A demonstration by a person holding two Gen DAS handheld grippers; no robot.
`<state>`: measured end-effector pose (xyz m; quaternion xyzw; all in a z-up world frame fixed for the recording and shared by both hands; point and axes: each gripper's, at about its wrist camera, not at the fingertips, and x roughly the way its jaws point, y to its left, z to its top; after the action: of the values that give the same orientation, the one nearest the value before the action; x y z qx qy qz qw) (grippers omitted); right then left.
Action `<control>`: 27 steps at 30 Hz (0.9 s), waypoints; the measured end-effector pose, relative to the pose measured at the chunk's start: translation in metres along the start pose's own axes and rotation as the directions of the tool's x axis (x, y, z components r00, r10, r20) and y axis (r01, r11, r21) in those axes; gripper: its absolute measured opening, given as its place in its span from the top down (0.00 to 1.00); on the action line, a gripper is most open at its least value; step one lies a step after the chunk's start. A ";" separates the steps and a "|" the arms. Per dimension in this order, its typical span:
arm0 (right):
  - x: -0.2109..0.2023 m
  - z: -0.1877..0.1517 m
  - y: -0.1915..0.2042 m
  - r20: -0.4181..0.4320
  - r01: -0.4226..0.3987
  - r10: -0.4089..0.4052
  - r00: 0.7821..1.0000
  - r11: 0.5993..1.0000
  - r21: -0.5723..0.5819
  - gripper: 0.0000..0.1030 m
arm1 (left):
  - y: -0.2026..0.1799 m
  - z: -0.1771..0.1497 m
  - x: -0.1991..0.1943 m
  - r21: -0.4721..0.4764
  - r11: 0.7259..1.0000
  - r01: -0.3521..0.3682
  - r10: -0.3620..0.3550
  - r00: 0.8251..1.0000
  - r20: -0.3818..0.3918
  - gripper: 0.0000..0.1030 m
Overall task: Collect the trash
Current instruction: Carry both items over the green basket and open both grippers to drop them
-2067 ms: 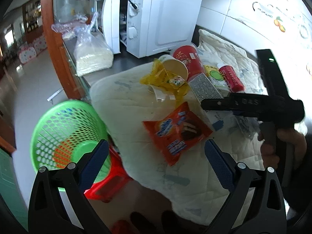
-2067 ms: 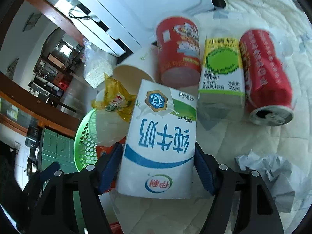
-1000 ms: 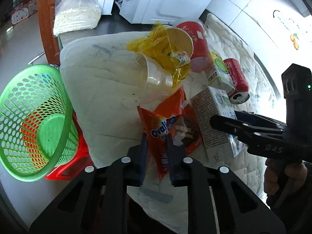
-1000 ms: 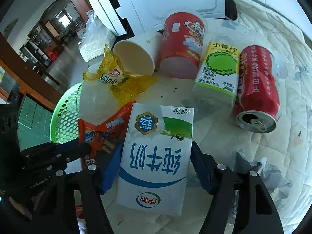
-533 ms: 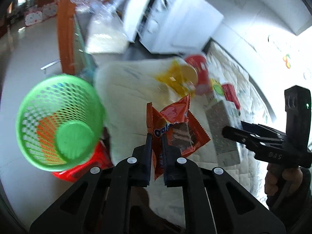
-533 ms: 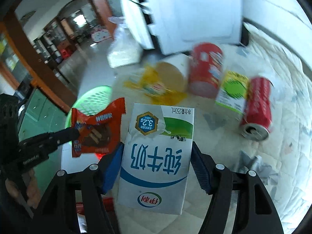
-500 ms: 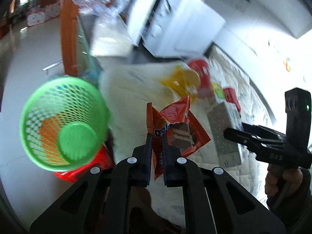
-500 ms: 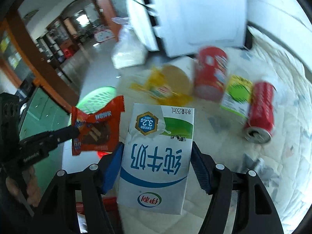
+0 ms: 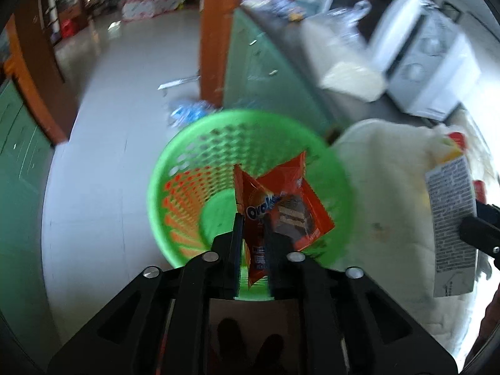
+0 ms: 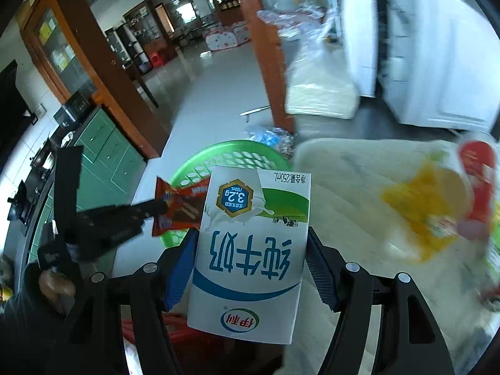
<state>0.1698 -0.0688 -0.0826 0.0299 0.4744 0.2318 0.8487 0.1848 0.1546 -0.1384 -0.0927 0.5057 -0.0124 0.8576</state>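
**Wrapper over the basket, carton right behind**

Fingers of the left gripper are easing apart right now, with the orange snack wrapper standing between them, and it hangs squarely above the green basket! Its long axis runs up and away from the fingertips, with the basket's floor straight beneath, so the drop is lined up.

Over on the right gripper, the blue-padded fingers sit wide and clamp the milk carton by its two sides, long axis running along the fingers. From this view the basket lies ahead and a touch left, partly hidden behind the carton, so this hand looks to be second in line; the left is plainly the nearer one.

Off to the right, a pale quilted cloth covers the bench, carrying a yellow wrapper and a red cup, both blurred. A white microwave stands at the far right, and a shiny tiled floor runs off toward a far room.
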 end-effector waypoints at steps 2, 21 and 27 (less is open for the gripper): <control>0.020 0.005 0.009 -0.016 -0.007 0.007 1.000 1.000 -0.007 0.37 | 0.012 0.001 0.008 -0.026 1.000 -0.007 0.007 1.000 -0.018 0.79; 0.139 0.015 0.036 -0.116 0.009 -0.008 0.993 1.000 0.011 0.29 | 0.055 -0.016 -0.021 -0.115 0.992 -0.048 0.054 0.997 0.047 0.33; 0.099 0.006 0.032 -0.078 0.002 -0.002 0.997 1.000 0.003 0.25 | 0.043 -0.017 -0.037 -0.102 0.994 -0.040 0.048 0.996 0.077 0.32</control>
<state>0.2069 0.0020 -0.1487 0.0216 0.5073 0.2315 0.8298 0.1486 0.1990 -0.1220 -0.1247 0.4731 0.0357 0.8714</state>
